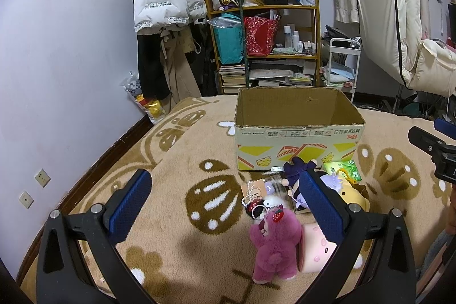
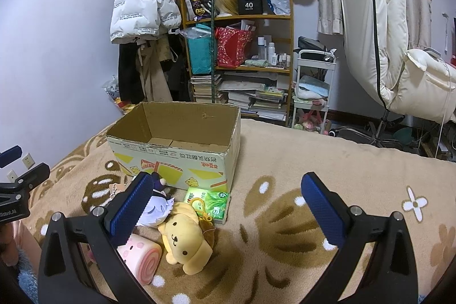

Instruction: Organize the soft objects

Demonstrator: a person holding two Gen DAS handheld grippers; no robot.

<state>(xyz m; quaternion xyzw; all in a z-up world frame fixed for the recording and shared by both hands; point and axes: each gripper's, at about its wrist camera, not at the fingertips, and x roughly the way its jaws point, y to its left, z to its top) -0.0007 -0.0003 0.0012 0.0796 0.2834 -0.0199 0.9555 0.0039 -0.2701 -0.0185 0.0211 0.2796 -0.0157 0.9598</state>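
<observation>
A corrugated cardboard box (image 1: 296, 130) stands open on a fleecy tan blanket (image 1: 176, 190) patterned with brown paw shapes and white dots. Its printed front shows yellow and red graphics with the lettering upside down; its top edges are ragged and a small tear marks the far inner wall. In the right wrist view only bare cardboard floor flaps show inside it (image 2: 182, 144).

The soft things lie in a heap on the blanket just in front of the box. Nearest is a shaggy magenta plush bear (image 1: 273, 244) with a small strawberry on its head, lying on its back. Beside it sits a smooth pink roll-cake cushion (image 2: 142, 255) with a spiral end, touching a yellow floppy-eared dog plush (image 2: 185, 238) with a keyring loop. A white-haired doll in dark purple (image 2: 158, 207) lies between these and the box, and a glossy green tissue pack (image 2: 211, 202) rests against the box's corner. A ball-chain bear charm (image 1: 255, 188) and small fluffy keyrings lie to the bear's far side.

The left gripper (image 1: 225, 204) hangs above the heap with its 2 blue textured pads spread wide, holding nothing. The right gripper (image 2: 228, 204) is equally wide apart and empty, over bare blanket right of the toys.
</observation>
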